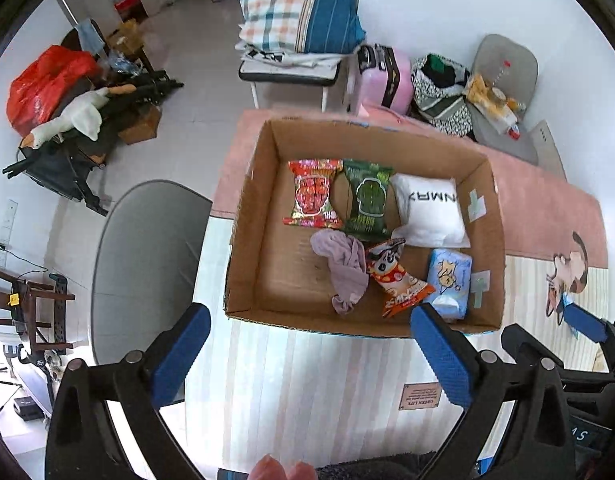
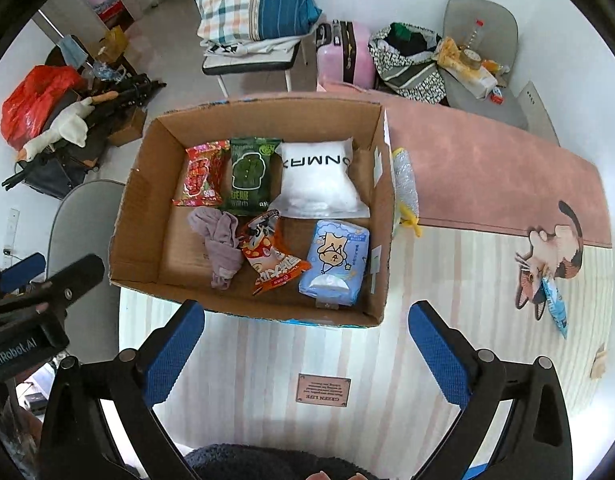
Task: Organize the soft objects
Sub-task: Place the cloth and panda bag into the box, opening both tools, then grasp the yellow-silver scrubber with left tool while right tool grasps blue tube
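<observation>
Left gripper wide, empty; right gripper wide, empty. Both above striped tablecloth, short of open brown cardboard box holding crumpled mauve cloth.

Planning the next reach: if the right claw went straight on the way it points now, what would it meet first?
Probably the near wall of the cardboard box, or the striped tabletop just before it. The right claw is open and empty; depth is unclear.
</observation>
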